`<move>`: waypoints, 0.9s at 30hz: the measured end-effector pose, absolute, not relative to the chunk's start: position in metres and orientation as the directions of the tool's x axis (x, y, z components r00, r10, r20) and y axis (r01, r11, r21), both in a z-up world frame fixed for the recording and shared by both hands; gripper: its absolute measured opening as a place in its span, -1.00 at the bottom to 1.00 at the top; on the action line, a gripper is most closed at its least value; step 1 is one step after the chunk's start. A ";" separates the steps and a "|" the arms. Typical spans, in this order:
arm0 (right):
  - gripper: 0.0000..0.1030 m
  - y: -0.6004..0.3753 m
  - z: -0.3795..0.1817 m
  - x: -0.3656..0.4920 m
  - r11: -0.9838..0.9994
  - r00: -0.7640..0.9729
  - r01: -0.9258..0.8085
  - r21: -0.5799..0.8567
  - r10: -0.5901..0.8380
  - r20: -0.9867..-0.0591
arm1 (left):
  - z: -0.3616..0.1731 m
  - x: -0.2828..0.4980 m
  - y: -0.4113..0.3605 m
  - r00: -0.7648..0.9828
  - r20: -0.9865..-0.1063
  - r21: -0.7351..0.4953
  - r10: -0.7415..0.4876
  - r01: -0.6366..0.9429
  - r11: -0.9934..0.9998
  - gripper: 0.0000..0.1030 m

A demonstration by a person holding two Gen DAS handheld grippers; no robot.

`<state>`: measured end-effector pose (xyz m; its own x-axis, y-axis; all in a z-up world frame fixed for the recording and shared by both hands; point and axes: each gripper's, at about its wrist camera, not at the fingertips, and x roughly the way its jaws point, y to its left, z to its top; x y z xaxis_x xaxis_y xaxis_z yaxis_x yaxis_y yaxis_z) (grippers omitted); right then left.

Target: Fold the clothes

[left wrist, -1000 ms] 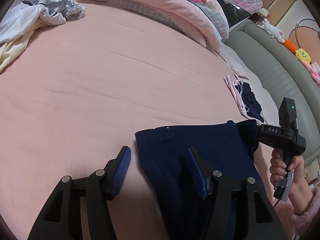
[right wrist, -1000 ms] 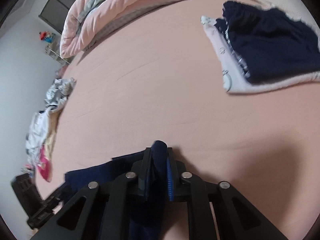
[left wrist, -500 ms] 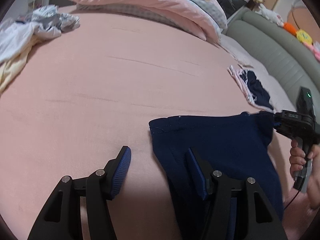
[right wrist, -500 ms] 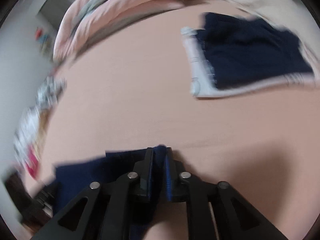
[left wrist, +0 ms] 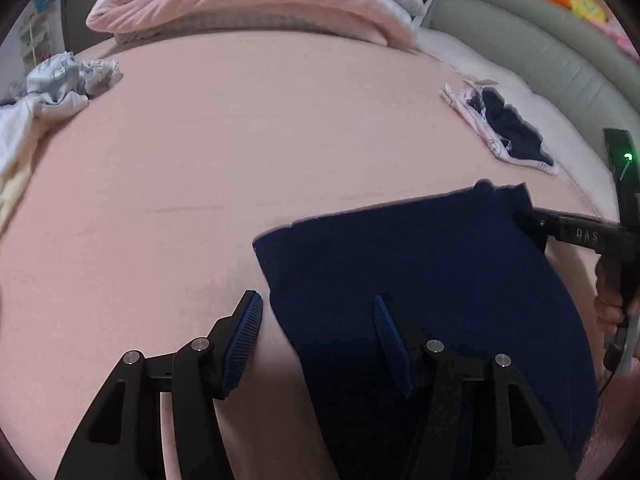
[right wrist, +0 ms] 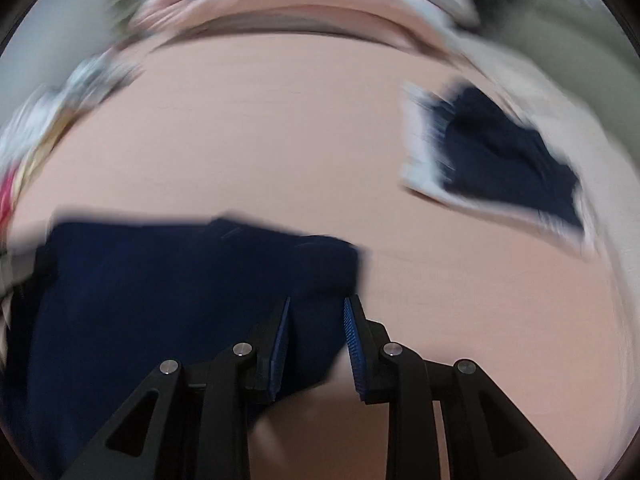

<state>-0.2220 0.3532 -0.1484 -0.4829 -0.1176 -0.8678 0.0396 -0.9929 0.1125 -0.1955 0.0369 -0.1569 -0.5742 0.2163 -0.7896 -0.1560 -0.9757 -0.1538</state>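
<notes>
A dark navy cloth garment (left wrist: 420,280) is lying spread flat on the pink bed sheet (left wrist: 240,140), near the person's side of the bed. The left gripper (left wrist: 318,338) is hovering with its jaws standing wide; the garment's left edge is running between them, one finger over bare sheet, the other over cloth. The right gripper (right wrist: 316,336) is sitting at the garment's far right corner with its jaws parted narrowly, cloth lying between them but not pinched. Judging by this, a fold of this garment is in hand: either gripper would need to close on an edge before carrying it across. A folded stack of navy and white clothes (left wrist: 504,136) is lying well apart.
</notes>
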 end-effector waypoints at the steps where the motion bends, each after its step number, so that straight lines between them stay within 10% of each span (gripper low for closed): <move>1: -0.37 0.360 -0.147 -0.224 -0.990 -0.482 0.026 0.136 -0.132 -0.866 | -0.156 -0.195 0.039 -0.579 -0.790 -0.136 0.202 -0.156 -0.978 0.07; 6: -0.33 0.372 -0.117 -0.205 -0.994 -0.543 -0.040 0.100 -0.063 -0.837 | -0.149 -0.194 0.050 -0.602 -0.787 -0.045 0.130 -0.155 -0.987 0.07; 9: -0.27 0.356 -0.112 -0.180 -0.949 -0.487 0.006 0.317 -0.280 -0.828 | -0.143 -0.171 0.051 -0.507 -0.820 -0.186 0.266 -0.204 -0.961 0.07; 27: -0.23 0.294 -0.140 -0.070 -0.981 -0.434 0.101 0.164 -0.191 -0.880 | -0.144 -0.106 0.045 -0.460 -0.818 -0.290 0.346 -0.190 -0.938 0.11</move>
<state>-0.0699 0.2941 -0.1399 -0.4344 -0.1915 -0.8801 0.1007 -0.9813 0.1637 -0.1062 0.0447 -0.1445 -0.4598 0.3461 -0.8178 -0.1898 -0.9380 -0.2902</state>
